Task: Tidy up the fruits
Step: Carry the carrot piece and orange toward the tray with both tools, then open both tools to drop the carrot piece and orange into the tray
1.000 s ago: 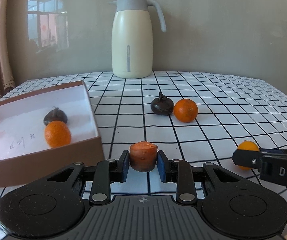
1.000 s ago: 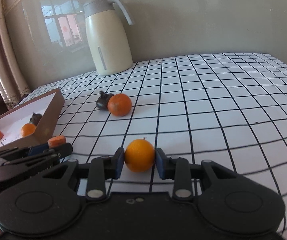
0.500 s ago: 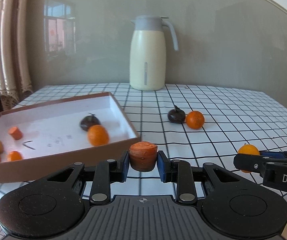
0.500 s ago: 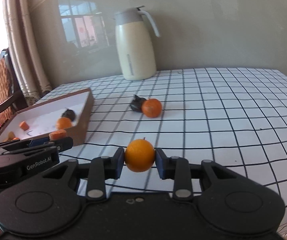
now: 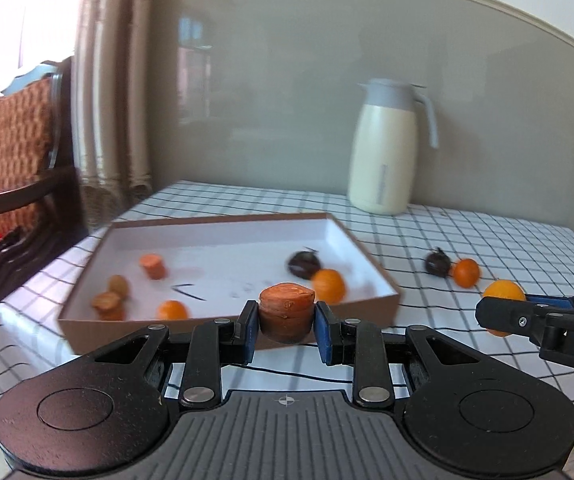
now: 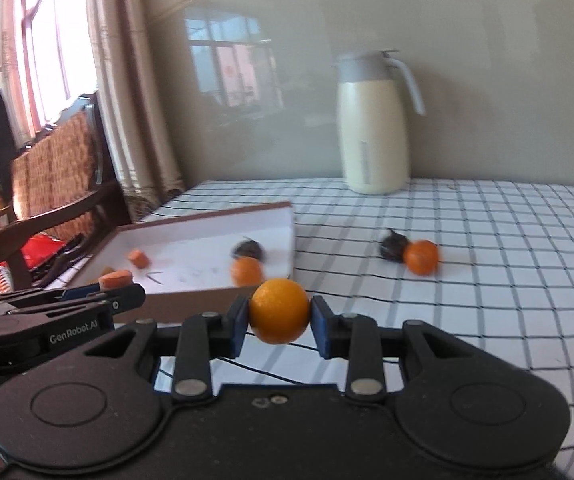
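1. Left wrist view: the left hand-held gripper [image 5: 285, 331] is clamped tight on a carrot chunk [image 5: 286, 312], held up just in front of the near wall of the box [image 5: 383, 304]. The box already has stuff in it: another carrot piece [image 5: 153, 266], an orange [image 5: 328, 285] next to a dark fruit [image 5: 302, 265], plus a few small orange bits in the near left corner.
2. Same view: right of the box, on the table [image 5: 467, 240], a second dark fruit [image 5: 437, 263] and orange [image 5: 466, 273] sit touching. So maybe over halfway, I'd guess.
3. Right wrist view: the right hand-held gripper [image 6: 278, 321] is squeezed shut on a round orange [image 6: 279, 310], hanging near the box's right corner, not over it yet.
4. Both views are pretty blurry, so I can't tell what the small bits are. The left gripper covers the box's near left corner here.
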